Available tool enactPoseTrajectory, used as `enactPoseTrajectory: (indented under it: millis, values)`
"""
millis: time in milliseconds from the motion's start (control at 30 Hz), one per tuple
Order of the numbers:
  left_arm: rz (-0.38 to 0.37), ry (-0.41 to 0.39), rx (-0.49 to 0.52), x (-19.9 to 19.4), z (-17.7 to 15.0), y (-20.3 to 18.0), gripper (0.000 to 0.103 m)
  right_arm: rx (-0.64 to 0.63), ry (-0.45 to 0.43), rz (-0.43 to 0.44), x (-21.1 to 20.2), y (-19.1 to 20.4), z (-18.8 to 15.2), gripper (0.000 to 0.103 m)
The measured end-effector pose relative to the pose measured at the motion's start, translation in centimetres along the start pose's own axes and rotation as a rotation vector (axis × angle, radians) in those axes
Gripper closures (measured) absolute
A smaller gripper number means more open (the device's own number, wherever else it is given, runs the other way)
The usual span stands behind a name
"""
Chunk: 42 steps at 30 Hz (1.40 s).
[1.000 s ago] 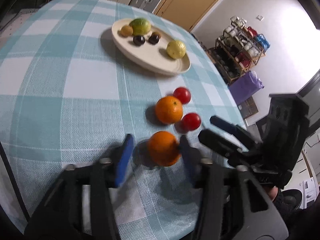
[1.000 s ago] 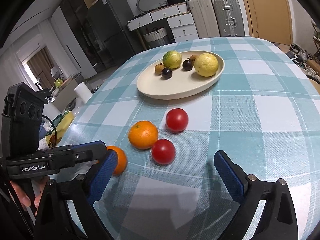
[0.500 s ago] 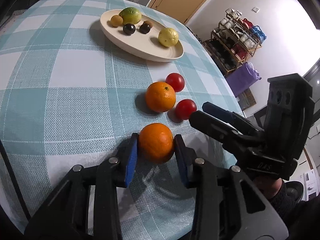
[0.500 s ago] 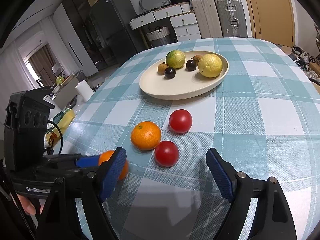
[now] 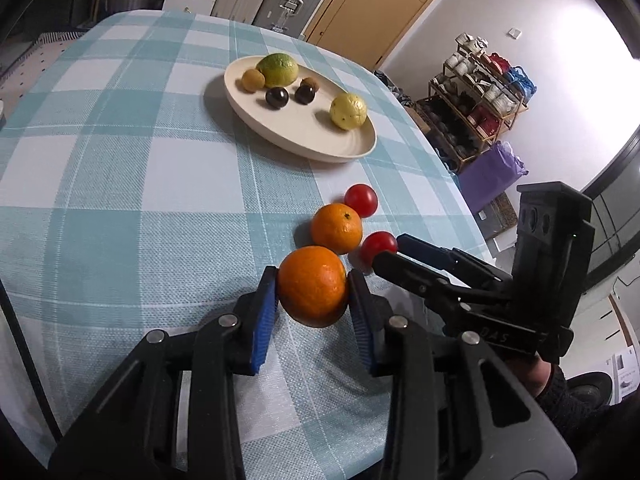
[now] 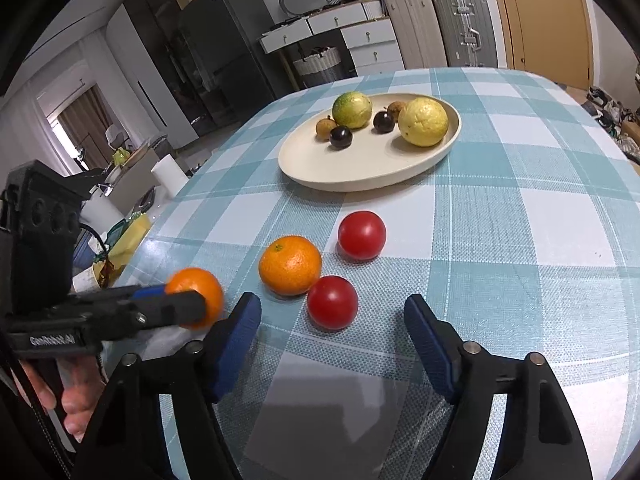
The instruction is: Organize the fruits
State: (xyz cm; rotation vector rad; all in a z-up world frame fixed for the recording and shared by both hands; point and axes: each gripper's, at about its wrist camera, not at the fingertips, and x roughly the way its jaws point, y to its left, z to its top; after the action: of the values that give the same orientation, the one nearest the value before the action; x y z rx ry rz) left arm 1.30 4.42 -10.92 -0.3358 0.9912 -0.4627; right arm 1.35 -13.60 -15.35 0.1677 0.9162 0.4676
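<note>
Bench (image 5: pixel 120 160) under a teal-and-white check cloth. On the far part sits a cream oval plate (image 5: pixel 352 148) carrying a green-yellow citrus (image 5: pixel 278 69), a yellow citrus (image 5: pixel 348 111), two dark plums (image 5: pixel 277 97) and two small brown fruits (image 5: pixel 253 79). Nearer, loose on the cloth: a second orange (image 5: pixel 337 228), a far tomato (image 5: pixel 361 200) just beyond it, and a near tomato (image 5: pixel 379 245) at its right, touching or nearly touching it. Room clutter behind: suitcases, drawers, a shelf rack with crockery.

Left hand-held gripper (image 5: pixel 313 300): blue pads clamped on both sides of the held orange (image 5: pixel 312 286), which sits between the fingertips, nearest of the row. In the left wrist view the fruit overlaps the second orange behind it; whether it is clear of the cloth cannot be told for certain. From the right wrist view the same orange (image 6: pixel 196 294) appears at the left, partly hidden by the black finger of that tool.

Right hand-held gripper (image 6: pixel 332 328): jaws apart and have just been closing; the near tomato (image 6: pixel 332 302) lies just beyond the gap, pads not pressing on it. Nothing grasped.

Both tools point down at a slant toward the cloth. A hand (image 6: pixel 60 396) grips the left tool's handle; a sleeve shows behind the right tool.
</note>
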Motion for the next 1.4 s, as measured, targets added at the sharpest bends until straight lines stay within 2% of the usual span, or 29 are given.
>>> enactPoseTrajectory:
  millis: [200, 267, 300, 433, 667, 900, 1200, 1400]
  values:
    - [0.009, -0.005, -0.010, -0.5, 0.1, 0.5, 0.072, -0.008, 0.000, -0.010, 0.3, 0.2, 0.4, 0.045]
    - [0.012, -0.007, -0.013, -0.5, 0.2, 0.6, 0.072, -0.015, 0.003, -0.001, 0.4, 0.4, 0.5, 0.056]
    - [0.013, -0.007, -0.013, -0.5, 0.2, 0.7, 0.072, -0.020, 0.004, -0.004, 0.4, 0.5, 0.5, 0.057]
    - [0.019, -0.015, -0.012, -0.7, 0.6, 0.7, 0.072, -0.040, 0.012, -0.001, 0.5, 0.8, 0.4, 0.074]
    - [0.028, -0.028, -0.012, -0.8, 1.7, 0.7, 0.072, -0.030, -0.018, 0.023, -0.3, 0.4, 0.4, 0.075]
    - [0.030, -0.054, -0.007, -0.7, 4.5, 0.6, 0.072, -0.009, -0.085, 0.042, -2.0, -0.6, 1.8, 0.075]
    - [0.032, -0.073, -0.015, 0.5, 9.7, 0.8, 0.072, 0.024, -0.134, 0.091, -1.9, -1.9, 5.7, 0.075]
    - [0.044, -0.063, -0.037, 2.6, 12.7, 1.7, 0.072, 0.011, -0.128, 0.099, -0.4, -2.1, 8.6, 0.075]
